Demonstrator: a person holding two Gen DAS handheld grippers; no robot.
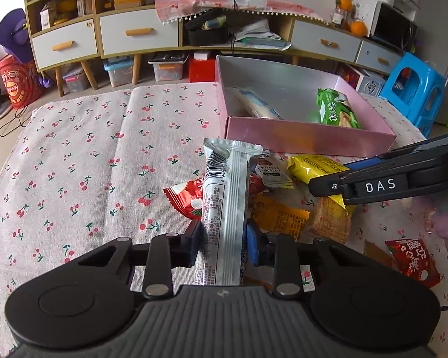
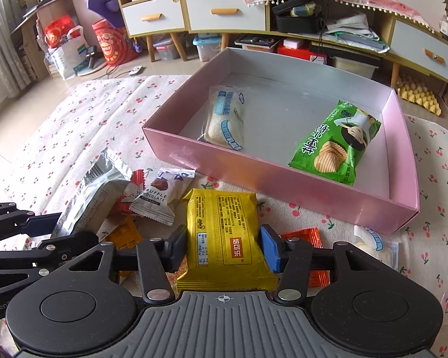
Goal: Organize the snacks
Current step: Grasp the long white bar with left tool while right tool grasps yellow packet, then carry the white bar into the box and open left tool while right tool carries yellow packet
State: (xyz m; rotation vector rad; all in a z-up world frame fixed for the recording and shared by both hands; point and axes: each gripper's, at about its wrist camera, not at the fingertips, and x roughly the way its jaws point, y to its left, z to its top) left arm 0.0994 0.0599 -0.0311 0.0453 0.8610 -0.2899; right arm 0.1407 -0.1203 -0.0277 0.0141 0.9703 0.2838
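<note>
both grippers are down in the snack pile together, one packet each. the left gripper (image 1: 224, 238) has its jaws drawn in narrow on the silver packet (image 1: 224, 208), pads on both long sides near its lower end, so the long sachet stands up between them with its barcode and crimped top edge facing the camera; my read is that gripping it low across the narrow width keeps it from folding over. the right gripper (image 2: 224, 249) sits wider, because the yellow packet (image 2: 224, 232) is a broad flat pillow; its dark pad and blue pad touch the two side edges and the wrapper looks a little pinched there, so i'd call that a hold. printed back panel up, glossy, creased at the near end. both packets are at the pile on the cherry-print cloth (image 1: 74, 164), just in front of the pink box (image 2: 283, 179). the box is open and shallow, likely the place for everything: a white-and-blue packet (image 2: 227, 119) and a green crisp bag (image 2: 337, 146) already lie inside, well apart. a truffle chocolate sachet (image 2: 161, 197) and red and orange wrappers wait on the cloth.
</note>
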